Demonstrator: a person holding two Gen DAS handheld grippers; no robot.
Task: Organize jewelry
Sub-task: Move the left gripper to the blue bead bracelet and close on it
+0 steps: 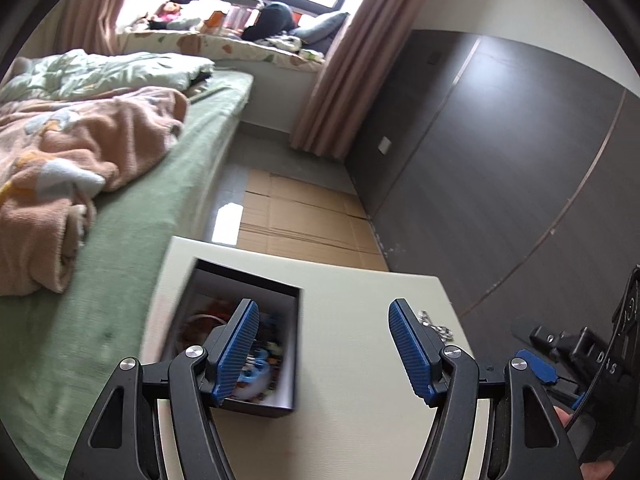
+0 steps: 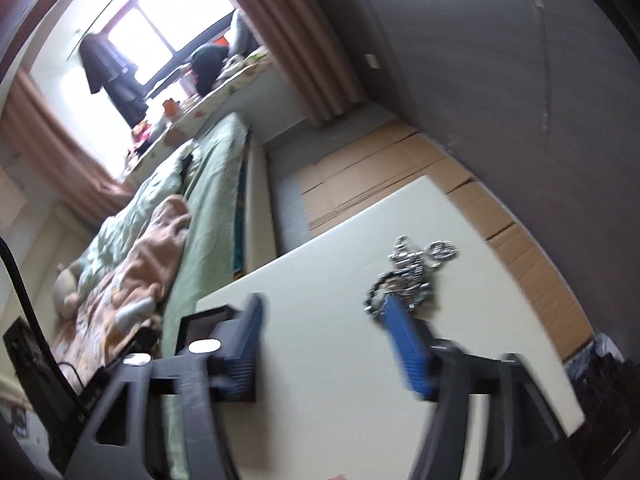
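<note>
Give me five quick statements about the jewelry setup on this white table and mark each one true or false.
1. The black box holds assorted jewelry. True.
2. The silver jewelry pile lies inside the box. False: it lies on the white table, apart from the box.
3. The left gripper is open with nothing between its pads. True.
4. The right gripper is clamped on a necklace. False: its jaws stand open and empty.
5. Flattened cardboard covers the floor beyond the table. True.
</note>
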